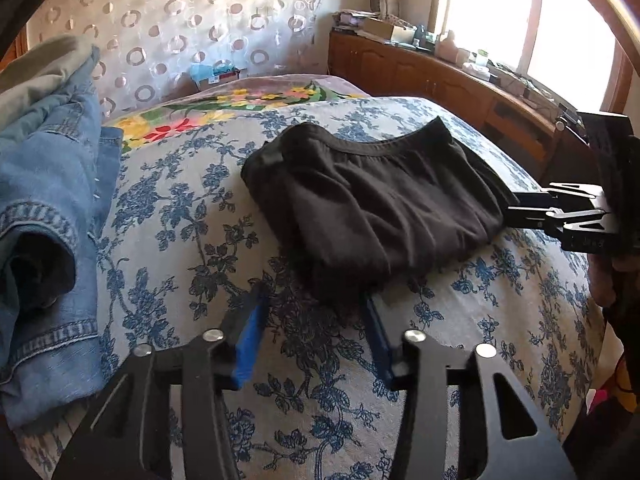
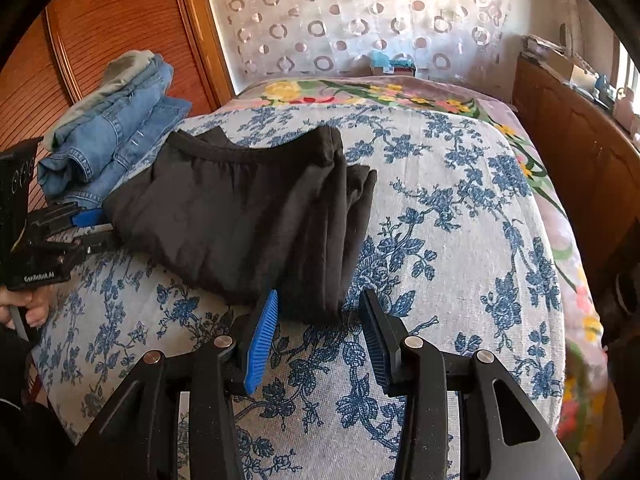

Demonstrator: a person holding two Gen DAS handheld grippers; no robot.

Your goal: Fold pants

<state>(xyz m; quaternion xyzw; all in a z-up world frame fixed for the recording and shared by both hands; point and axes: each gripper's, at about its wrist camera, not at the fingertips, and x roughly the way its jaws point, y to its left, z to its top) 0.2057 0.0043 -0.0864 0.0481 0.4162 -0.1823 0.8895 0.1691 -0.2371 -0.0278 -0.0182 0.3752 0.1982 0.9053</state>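
The black pants [image 1: 372, 204] lie folded on the bed [image 1: 192, 216], on its blue-flowered cover, waistband toward the far end. A pile of jeans [image 1: 52, 208] sits beside them at the bed's edge, with a grey-green garment on top.

The left gripper [image 1: 316, 312] comes at the near edge of the pants. Its jaws stand apart — one pad out over bare cover, the other at the dark hem. From the right wrist view its fingers reach the side of the pants, and it is hard to say whether a pad touches cloth; nothing looks pinched.

The right gripper [image 2: 316, 312] sits at the other near corner, where the folded layers stack up. Its jaws are apart too — the blue left pad [image 2: 262, 340] just at the cloth edge, the right pad clear of it over the cover. The corner lies between the tips but is not squeezed.

A hand [image 2: 24, 312] holds the left gripper's handle.
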